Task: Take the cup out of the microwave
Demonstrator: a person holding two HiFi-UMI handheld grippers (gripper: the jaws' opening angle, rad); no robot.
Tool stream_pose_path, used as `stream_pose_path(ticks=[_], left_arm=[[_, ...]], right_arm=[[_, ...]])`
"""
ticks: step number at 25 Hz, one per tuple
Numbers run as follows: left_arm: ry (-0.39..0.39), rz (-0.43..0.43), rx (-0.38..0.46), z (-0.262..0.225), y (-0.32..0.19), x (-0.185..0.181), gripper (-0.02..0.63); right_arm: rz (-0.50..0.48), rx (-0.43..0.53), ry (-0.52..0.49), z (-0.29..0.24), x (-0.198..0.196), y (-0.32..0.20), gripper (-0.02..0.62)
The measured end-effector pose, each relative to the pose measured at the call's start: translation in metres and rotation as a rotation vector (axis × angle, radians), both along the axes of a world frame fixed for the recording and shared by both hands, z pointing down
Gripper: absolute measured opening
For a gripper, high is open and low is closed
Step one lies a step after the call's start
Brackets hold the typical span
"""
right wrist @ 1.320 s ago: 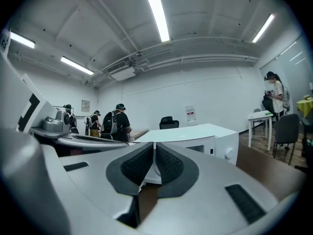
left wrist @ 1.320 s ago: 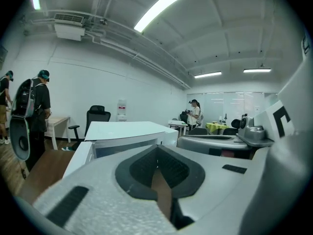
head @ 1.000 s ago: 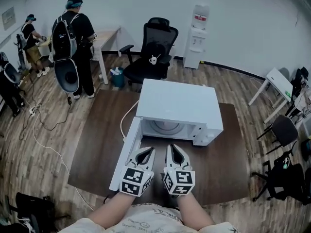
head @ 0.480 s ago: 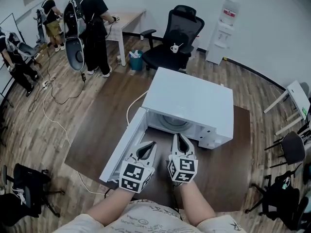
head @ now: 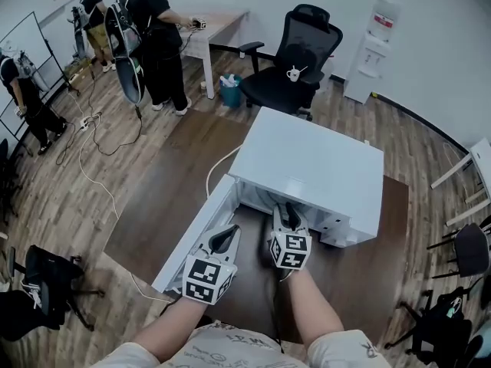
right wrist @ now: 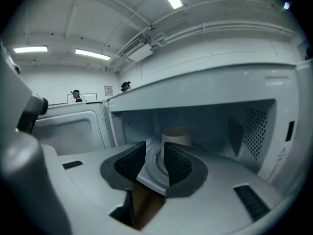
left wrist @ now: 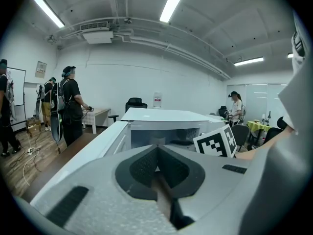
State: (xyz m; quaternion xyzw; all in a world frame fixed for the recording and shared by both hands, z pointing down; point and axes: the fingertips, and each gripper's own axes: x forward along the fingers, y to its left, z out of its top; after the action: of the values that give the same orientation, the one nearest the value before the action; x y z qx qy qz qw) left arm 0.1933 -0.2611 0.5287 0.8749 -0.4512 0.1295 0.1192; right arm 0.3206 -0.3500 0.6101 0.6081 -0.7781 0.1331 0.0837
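The white microwave (head: 314, 163) stands on the brown table (head: 169, 198) with its door (head: 196, 236) swung open to the left. Inside, a pale cup (right wrist: 176, 135) stands upright on the turntable (right wrist: 154, 168), hidden in the head view. My right gripper (head: 288, 207) reaches into the oven mouth. Its jaws are opening, with nothing between them, and the cup is still a short way beyond the right gripper (right wrist: 155, 155). My left gripper (head: 230, 232) hangs back beside the door, shut and empty. In the left gripper view the left gripper (left wrist: 157, 148) points at the microwave (left wrist: 161, 116).
A black office chair (head: 295, 73) with a mug on its seat stands behind the table, a water dispenser (head: 368, 52) to its right. Two people (head: 153, 37) work at a desk at the back left. A white cord (head: 219, 167) runs beside the microwave.
My right gripper has moved forward and down into the microwave's mouth. The left gripper has sunk a little and stayed back by the door. The head view has shifted.
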Motion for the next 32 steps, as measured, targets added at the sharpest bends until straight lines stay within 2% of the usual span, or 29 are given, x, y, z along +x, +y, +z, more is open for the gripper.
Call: stream_pose_path(ticks=[7,13,19,27,32], left_arm=[[-0.003,0.010,-0.051,0.020,0.006,0.007,0.012],[-0.015,0.022,-0.066,0.032,0.012,0.009,0.012],[-0.024,0.006,-0.077,0.040,0.013,0.003,0.012],[-0.034,0.000,-0.089,0.047,0.021,-0.001,0.012],[-0.040,0.006,-0.089,0.047,0.021,-0.002,0.012]], right_arm=[[-0.039,-0.060,0.075,0.037,0.002,-0.033,0.127],[-0.094,-0.106,0.075,0.056,-0.001,-0.048,0.135],[-0.139,-0.099,0.144,0.061,-0.010,-0.060,0.135],[-0.155,-0.099,0.180,0.063,-0.024,-0.072,0.135],[-0.120,-0.067,0.283,0.064,-0.026,-0.077,0.122]])
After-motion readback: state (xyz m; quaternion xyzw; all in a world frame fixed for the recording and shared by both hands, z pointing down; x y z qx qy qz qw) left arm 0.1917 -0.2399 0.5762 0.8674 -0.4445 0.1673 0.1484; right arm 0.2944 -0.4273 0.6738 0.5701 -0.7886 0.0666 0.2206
